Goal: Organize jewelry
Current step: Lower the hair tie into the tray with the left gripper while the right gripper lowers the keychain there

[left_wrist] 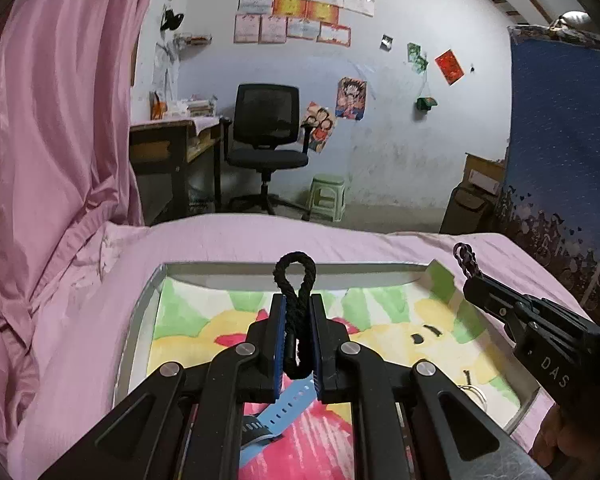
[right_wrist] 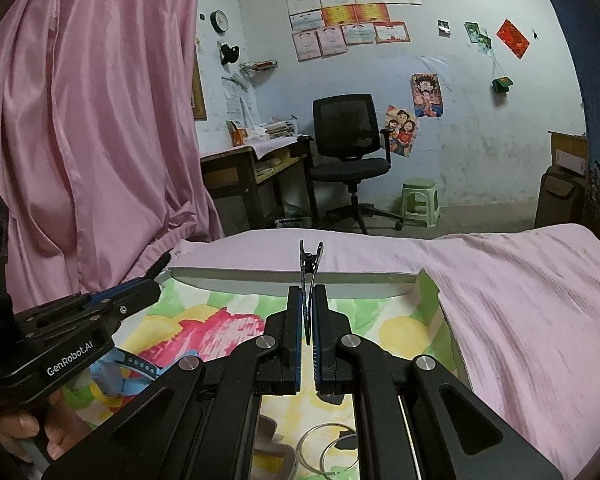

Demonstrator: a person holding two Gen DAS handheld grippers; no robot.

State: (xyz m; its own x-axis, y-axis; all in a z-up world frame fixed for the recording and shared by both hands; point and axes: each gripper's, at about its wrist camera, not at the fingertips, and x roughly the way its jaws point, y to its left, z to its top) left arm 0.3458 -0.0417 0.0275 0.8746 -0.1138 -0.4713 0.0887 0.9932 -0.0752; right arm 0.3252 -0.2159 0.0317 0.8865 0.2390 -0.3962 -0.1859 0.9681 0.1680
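Bedroom, a bed with a pink sheet [left_wrist: 260, 236] as the work surface, and a shallow tray [left_wrist: 140, 312] with a bright cartoon lining on it. Nearest in the tray: a blue watch strap [left_wrist: 288, 400] under the left tongs, two metal rings [right_wrist: 324, 448] under the right tongs. Left gripper [left_wrist: 297, 304] is clamped on a black cord loop [left_wrist: 295, 276], the loop poking out past the tips, lifted clear of the tray, likely to keep it from tangling with the rest. Right gripper [right_wrist: 307, 300] is closed on a dark hair clip [right_wrist: 310, 264], held edge-on and upright above the tray's far half. Both pieces are carried, not yet sorted. Beyond: pink curtain [right_wrist: 92, 120], desk [right_wrist: 240, 168], black office chair [right_wrist: 348, 140], green stool [right_wrist: 420, 200], posters on the wall.
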